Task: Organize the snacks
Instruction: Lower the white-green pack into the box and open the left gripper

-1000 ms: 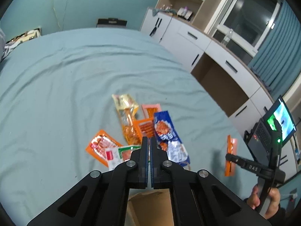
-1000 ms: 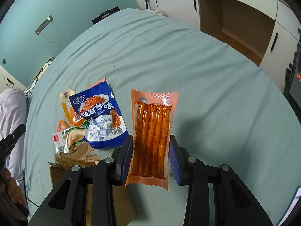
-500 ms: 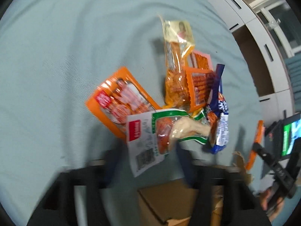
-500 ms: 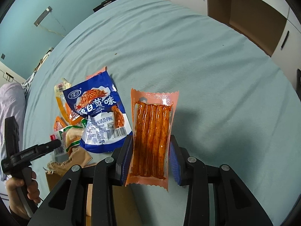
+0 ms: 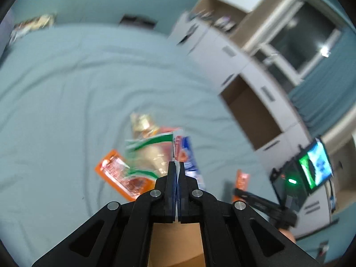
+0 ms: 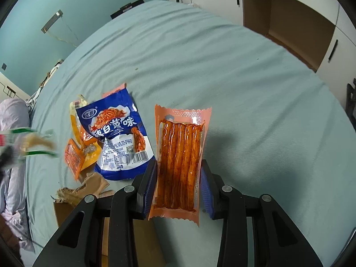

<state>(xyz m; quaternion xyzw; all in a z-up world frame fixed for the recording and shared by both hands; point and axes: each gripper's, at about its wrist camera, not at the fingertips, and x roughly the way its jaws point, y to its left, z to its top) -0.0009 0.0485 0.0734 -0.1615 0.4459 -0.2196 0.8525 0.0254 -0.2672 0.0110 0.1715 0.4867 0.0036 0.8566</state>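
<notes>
Over the teal bed (image 6: 222, 71), the right gripper (image 6: 179, 178) held a peach packet of red spicy strips (image 6: 181, 155) upright, its jaws pressed against the packet's two long sides. The left gripper (image 5: 177, 178) had its jaws nearly together, pinching the edge of a green-and-white snack packet (image 5: 149, 153) lifted off the sheet, blurred in both views. On the bed lay a blue snack bag (image 6: 118, 133), with orange packets (image 6: 73, 155) partly under it and a yellow packet (image 6: 75, 113) behind. A torn cardboard box (image 6: 73, 200) sat just near the grippers.
</notes>
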